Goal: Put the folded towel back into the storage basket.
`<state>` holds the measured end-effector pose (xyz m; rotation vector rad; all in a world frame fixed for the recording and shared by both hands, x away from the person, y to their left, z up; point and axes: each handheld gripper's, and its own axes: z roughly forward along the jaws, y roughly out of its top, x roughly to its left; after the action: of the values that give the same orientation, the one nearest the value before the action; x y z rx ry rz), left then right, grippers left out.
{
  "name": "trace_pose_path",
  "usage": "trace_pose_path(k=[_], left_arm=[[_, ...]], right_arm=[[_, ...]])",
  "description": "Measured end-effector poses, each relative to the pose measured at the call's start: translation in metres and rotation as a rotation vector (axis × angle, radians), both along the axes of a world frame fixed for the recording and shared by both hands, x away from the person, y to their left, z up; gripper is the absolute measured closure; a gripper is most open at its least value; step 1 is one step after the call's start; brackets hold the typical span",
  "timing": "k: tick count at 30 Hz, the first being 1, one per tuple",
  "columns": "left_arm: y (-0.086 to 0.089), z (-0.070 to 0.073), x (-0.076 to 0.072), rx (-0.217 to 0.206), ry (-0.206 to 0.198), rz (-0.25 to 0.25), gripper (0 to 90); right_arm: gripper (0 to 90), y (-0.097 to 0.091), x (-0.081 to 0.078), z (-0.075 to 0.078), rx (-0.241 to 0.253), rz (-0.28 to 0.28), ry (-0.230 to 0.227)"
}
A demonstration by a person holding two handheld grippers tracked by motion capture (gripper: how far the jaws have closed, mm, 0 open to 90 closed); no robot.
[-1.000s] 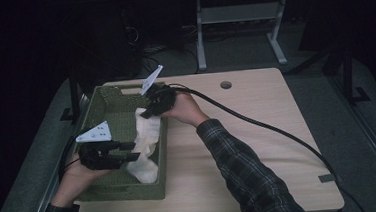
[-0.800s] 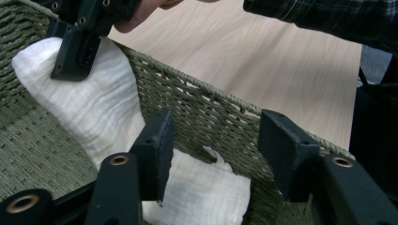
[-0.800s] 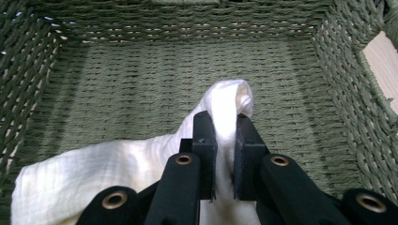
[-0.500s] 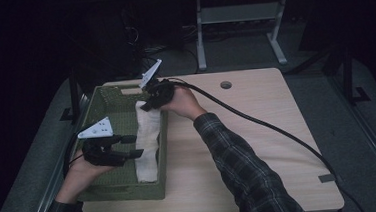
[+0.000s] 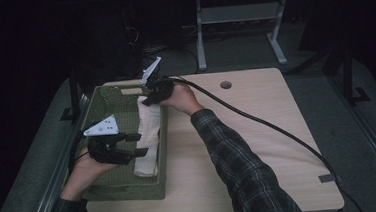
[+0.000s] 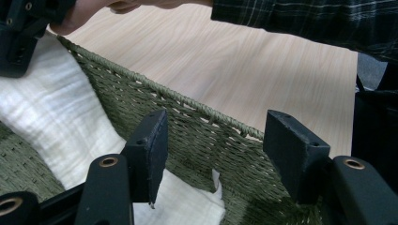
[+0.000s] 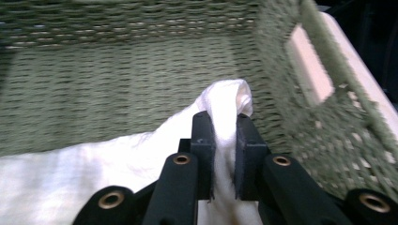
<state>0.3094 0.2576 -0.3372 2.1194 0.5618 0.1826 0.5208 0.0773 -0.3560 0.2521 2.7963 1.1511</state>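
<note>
The white cloth (image 5: 148,134) lies inside the green basket (image 5: 116,183), along its wall on the table side, one end bunched against the far corner by the handle slot. The right gripper (image 7: 224,140) has its jaws clamped on a fold of that far end; the left gripper (image 6: 213,154) hovers over the near end with its jaws apart, having just been opening, and nothing pinched between them. The main risk, as I judge it, is that the cloth now hangs from a single thin pinch: a quick pull could slip the fold out, or drag the loose end over the basket rim so it spills onto the table (image 5: 259,146). The woven wall could also snag the fabric, and the basket, sitting at the table's left edge, might shift with it. The right gripper's cable (image 5: 278,130) trails across the tabletop beside the basket and could catch. The table is pale wood; beyond the basket the room is dark, with a metal stand (image 5: 240,19) behind.
</note>
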Motion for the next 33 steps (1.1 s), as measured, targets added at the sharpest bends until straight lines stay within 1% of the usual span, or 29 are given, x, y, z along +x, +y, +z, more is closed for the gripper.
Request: trace_pose_path(k=[2, 4, 5, 7, 8, 10, 13, 15, 17, 18, 20, 21, 22, 24, 26, 27, 28, 29, 30, 31, 33], left_arm=[[0.000, 0.000, 0.000, -0.001, 0.000, 0.001, 40.1], [0.001, 0.001, 0.000, 0.001, 0.000, 0.003, 40.0], [0.002, 0.001, 0.000, 0.001, 0.000, 0.005, 39.9], [0.002, 0.001, 0.000, -0.001, 0.001, 0.009, 39.6], [0.002, 0.001, 0.001, 0.000, 0.001, 0.011, 39.5], [0.001, 0.001, 0.001, -0.003, 0.005, 0.014, 38.8], [-0.002, 0.001, 0.002, -0.009, 0.004, 0.018, 37.7], [-0.006, 0.002, 0.004, -0.012, 0.002, 0.019, 37.4], [-0.009, 0.003, 0.006, -0.013, 0.002, 0.018, 37.0], [-0.012, 0.004, 0.006, -0.012, 0.000, 0.019, 36.7], [-0.016, 0.005, 0.007, -0.010, 0.003, 0.018, 35.7], [-0.019, 0.005, 0.008, -0.007, 0.001, 0.014, 35.2], [-0.021, 0.005, 0.009, -0.005, 0.001, 0.015, 34.3], [-0.025, 0.005, 0.011, -0.002, 0.001, 0.018, 32.4], [-0.029, 0.005, 0.013, -0.001, 0.001, 0.022, 30.7], [-0.031, 0.005, 0.014, -0.002, -0.001, 0.023, 30.1], [-0.033, 0.005, 0.014, 0.000, 0.001, 0.028, 29.4], [-0.035, 0.006, 0.016, 0.000, -0.005, 0.026, 29.1], [-0.037, 0.006, 0.016, -0.003, -0.005, 0.029, 28.8], [-0.039, 0.006, 0.017, -0.007, -0.005, 0.034, 28.2], [-0.044, 0.006, 0.019, -0.011, 0.000, 0.040, 27.9]], right_arm=[[69.4, -0.001, 0.004, -0.002, 0.005, -0.029, -0.016], [58.6, -0.003, 0.008, 0.000, 0.035, -0.055, -0.022], [56.0, -0.004, 0.008, 0.003, 0.045, -0.070, -0.033], [52.7, -0.008, 0.008, 0.008, 0.063, -0.080, -0.036], [50.9, -0.009, 0.009, 0.011, 0.066, -0.083, -0.048], [47.6, -0.013, 0.007, 0.016, 0.077, -0.096, -0.043], [45.6, -0.018, 0.005, 0.023, 0.091, -0.099, -0.036], [44.4, -0.022, 0.003, 0.026, 0.087, -0.091, -0.044], [43.1, -0.026, 0.000, 0.029, 0.087, -0.088, -0.039], [42.7, -0.028, -0.003, 0.031, 0.089, -0.096, -0.026], [41.2, -0.033, -0.005, 0.034, 0.081, -0.098, -0.034], [41.0, -0.035, -0.006, 0.035, 0.080, -0.107, -0.026], [40.3, -0.039, -0.005, 0.036, 0.079, -0.094, -0.044], [40.0, -0.046, -0.009, 0.038, 0.088, -0.106, -0.032], [39.2, -0.054, -0.010, 0.039, 0.082, -0.103, -0.034], [39.1, -0.058, -0.012, 0.039, 0.080, -0.112, -0.027], [39.1, -0.062, -0.012, 0.039, 0.078, -0.111, -0.029], [38.9, -0.067, -0.012, 0.039, 0.073, -0.104, -0.043], [38.6, -0.070, -0.014, 0.039, 0.077, -0.120, -0.025], [38.2, -0.074, -0.013, 0.039, 0.071, -0.110, -0.043], [37.5, -0.082, -0.015, 0.040, 0.075, -0.125, -0.031]])
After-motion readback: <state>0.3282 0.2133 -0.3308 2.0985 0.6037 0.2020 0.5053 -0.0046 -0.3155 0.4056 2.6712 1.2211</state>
